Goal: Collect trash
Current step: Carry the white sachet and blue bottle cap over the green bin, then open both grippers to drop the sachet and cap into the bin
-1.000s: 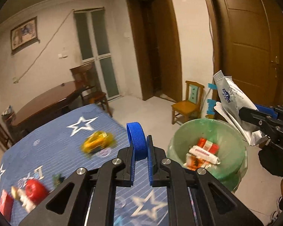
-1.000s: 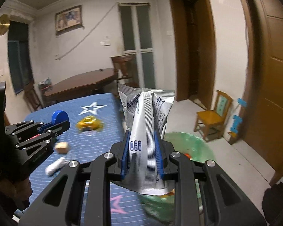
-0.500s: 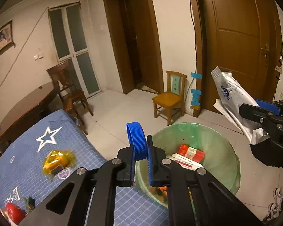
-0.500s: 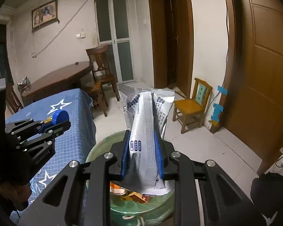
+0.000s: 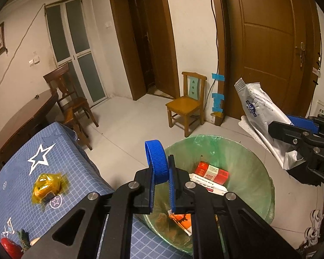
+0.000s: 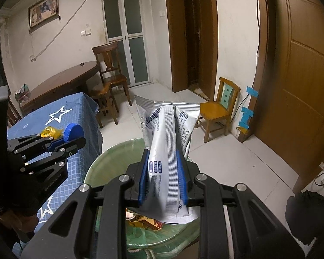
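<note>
Left fingers [image 5: 161, 173] pinch blue cap [image 5: 157, 160]; right fingers [image 6: 163, 172] clamp silver packet [image 6: 165, 151].

Blue ribbed bottle cap [image 5: 157, 161] on edge, pinched above green-lined trash bin [image 5: 248, 161]; crumpled silver-white wrapper [image 6: 168, 149] upright, clamped over bin rim; yellow wrapper [image 5: 46, 186] near table edge

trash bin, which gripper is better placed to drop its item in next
Right, probably. The right gripper holds the silver packet directly over the trash bin; the left gripper, with the blue cap, sits nearer the rim.
</note>
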`<state>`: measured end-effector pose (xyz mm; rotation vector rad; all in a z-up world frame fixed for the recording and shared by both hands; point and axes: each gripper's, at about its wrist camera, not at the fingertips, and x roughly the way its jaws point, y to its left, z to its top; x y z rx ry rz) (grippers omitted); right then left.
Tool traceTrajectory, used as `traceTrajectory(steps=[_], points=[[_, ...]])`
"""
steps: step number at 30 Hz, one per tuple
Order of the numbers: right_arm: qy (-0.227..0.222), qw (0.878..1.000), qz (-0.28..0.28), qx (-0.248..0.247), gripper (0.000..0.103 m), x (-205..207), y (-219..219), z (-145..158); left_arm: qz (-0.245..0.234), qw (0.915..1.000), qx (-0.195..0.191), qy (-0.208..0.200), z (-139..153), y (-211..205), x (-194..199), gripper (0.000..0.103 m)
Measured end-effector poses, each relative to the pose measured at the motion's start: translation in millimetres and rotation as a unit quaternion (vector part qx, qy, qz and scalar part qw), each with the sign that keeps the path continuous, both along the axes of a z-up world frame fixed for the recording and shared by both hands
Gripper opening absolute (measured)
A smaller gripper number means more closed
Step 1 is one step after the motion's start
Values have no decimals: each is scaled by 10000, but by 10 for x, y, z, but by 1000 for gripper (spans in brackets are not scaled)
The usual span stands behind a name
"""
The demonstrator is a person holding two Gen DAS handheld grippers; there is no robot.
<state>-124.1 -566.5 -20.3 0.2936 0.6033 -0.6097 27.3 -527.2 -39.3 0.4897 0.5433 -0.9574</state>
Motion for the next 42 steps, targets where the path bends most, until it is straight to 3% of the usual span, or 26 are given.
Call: traceTrajectory(steps=[25, 26, 27, 28, 42], points=[[77, 9995, 208, 204, 26, 125, -140, -92, -79, 9992, 93, 387, -144, -66, 170, 12], [71, 9996, 183, 220, 33, 126, -160, -104, -75, 9990, 133, 416, -159, -79, 177, 13], [40, 9995, 162, 267, 41, 118, -190, -117, 16, 9985, 265, 477, -193, -112, 208, 28], [-12, 9994, 154, 301, 41, 100, -224, -127, 77, 9978, 333, 574, -217, -122, 249, 44], [-134, 9992, 309, 195, 40, 106, -15, -114, 512, 9956, -155, 768, -18, 487, 342, 45]])
